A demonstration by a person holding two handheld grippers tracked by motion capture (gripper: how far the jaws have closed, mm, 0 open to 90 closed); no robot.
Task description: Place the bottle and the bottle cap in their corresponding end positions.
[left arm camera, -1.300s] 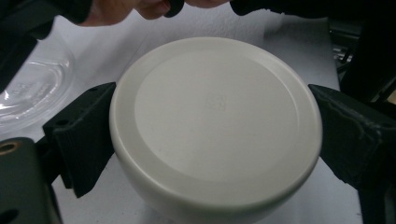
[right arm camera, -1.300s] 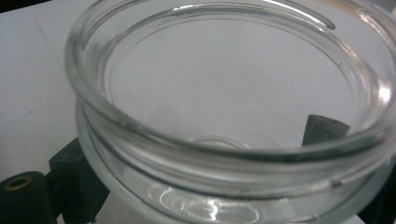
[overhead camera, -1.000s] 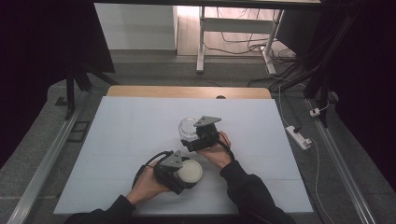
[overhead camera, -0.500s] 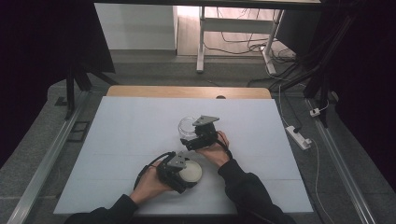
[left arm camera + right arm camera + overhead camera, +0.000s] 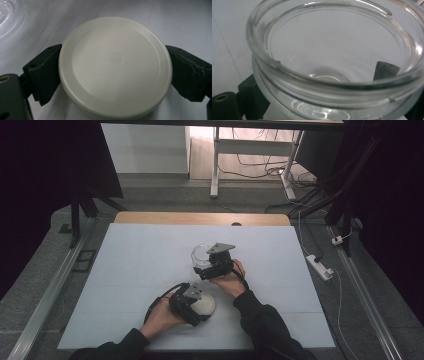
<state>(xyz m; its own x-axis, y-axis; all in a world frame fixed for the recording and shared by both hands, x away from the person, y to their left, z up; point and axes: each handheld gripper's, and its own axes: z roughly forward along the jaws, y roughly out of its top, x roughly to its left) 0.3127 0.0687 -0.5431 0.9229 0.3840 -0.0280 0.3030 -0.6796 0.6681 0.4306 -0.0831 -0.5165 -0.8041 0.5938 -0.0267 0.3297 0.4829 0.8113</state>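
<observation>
A round cream lid lies flat between the two black jaws of my left gripper, which press its left and right edges. From above, that lid is near the table's front middle, with the left gripper shut on it. A clear glass jar with an open mouth stands upright in my right gripper, its jaws against the jar's sides. In the high view the jar stands at the table's centre with the right gripper around it.
The white table has bare room to the left, right and back. A wooden strip runs along its far edge. Off the table to the right, a power strip lies on the floor.
The left gripper with the lid has shifted slightly. The right gripper and jar have stayed in place.
</observation>
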